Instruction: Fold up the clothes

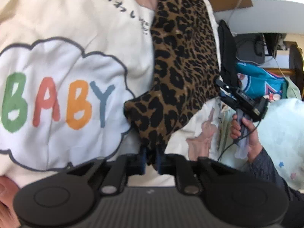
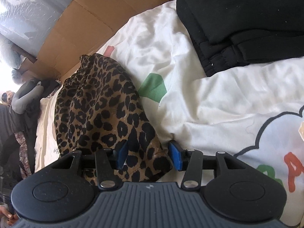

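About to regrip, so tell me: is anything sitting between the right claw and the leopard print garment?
Nothing visible does. The leopard print garment already lies between the right claw's blue pads, bunched on the white quilt. The folded black clothes sit well clear, farther up.

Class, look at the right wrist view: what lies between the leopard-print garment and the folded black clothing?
In the right wrist view, only rumpled white bedding with a green patch lies between the leopard-print garment and the black clothing.

One leopard garment (image 2: 98, 110), one folded black garment (image 2: 243, 24) at 1 o'clock, one cardboard box (image 2: 91, 20) at 11 o'clock, one "BABY" quilt (image 1: 57, 102), one teal garment (image 1: 260, 83).
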`<state>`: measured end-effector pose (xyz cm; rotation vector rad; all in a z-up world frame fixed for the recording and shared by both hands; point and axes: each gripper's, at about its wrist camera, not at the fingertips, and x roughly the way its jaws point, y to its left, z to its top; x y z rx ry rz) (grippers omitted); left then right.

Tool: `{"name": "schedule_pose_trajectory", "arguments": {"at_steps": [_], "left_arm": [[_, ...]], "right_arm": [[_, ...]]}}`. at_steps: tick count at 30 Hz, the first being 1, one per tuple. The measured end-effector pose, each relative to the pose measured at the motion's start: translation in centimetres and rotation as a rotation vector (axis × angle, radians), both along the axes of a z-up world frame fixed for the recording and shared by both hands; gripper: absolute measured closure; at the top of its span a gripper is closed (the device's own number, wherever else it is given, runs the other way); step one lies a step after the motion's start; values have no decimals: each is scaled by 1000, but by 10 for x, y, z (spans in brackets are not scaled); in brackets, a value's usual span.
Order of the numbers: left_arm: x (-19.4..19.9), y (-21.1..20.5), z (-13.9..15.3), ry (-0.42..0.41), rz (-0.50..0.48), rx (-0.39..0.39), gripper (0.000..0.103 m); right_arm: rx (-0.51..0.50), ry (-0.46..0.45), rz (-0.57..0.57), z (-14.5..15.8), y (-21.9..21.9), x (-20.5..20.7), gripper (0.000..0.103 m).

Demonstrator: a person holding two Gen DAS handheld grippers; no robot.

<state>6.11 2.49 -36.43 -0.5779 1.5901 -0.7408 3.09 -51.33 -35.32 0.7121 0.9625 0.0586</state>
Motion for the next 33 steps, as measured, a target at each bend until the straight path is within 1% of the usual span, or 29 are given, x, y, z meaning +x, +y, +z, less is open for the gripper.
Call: {"name": "schedule_pose_trajectory", "arguments": {"at_steps": [1, 2, 4, 5, 8, 11, 13, 15, 16, 17, 18, 19, 20, 22, 23, 24, 27, 29, 33], "left_arm": [[0, 0, 0, -6, 6, -1, 78], [0, 0, -1, -15, 10, 1, 70], [0, 0, -3, -20, 26, 1, 60], [1, 0, -4, -22, 36, 1, 58], [3, -1, -9, -26, 63, -16, 57], [4, -5, -19, -9, 98, -38, 57], [3, -7, -25, 4, 103, -58, 59], [1, -10, -29, 18, 94, -78, 70], [-1, -11, -30, 20, 86, -81, 84], [-2, -11, -29, 13, 82, -73, 87], [-4, -10, -27, 4, 79, -72, 88], [-5, -10, -26, -5, 75, -75, 92], [-5, -10, -24, -12, 73, -76, 93], [-6, -8, -21, -20, 73, -80, 94], [-4, -9, -18, -22, 71, -85, 95], [-4, -9, -14, -27, 65, -88, 95], [0, -7, 5, -59, 46, -95, 96], [5, 0, 20, -83, 55, -98, 96], [17, 20, 45, -130, 89, -81, 96]], "right_arm": [[5, 0, 4, 1, -1, 0, 53], [7, -5, 5, 2, -1, 0, 53], [10, -24, 2, 4, -1, 1, 53], [12, -33, 0, 5, -1, 1, 53], [10, -58, -7, 9, -1, 3, 53], [8, -48, 4, 5, -1, 10, 53], [20, -41, 12, 0, -1, 14, 54], [25, -35, 29, -5, 0, 17, 54], [12, -31, 40, -6, 1, 18, 53], [-1, -29, 50, -7, 2, 17, 55], [-3, -22, 58, -6, 3, 17, 55], [7, -11, 63, -6, 3, 17, 55], [12, -1, 69, -6, 3, 16, 57], [7, 19, 83, -6, 4, 15, 69], [-4, 29, 89, -6, 4, 14, 87], [-10, 36, 87, -7, 4, 14, 96], [-15, 51, 86, -1, 7, 14, 100], [-9, 55, 88, 7, 11, 14, 100], [36, 59, 63, 26, 20, 4, 100]]}}
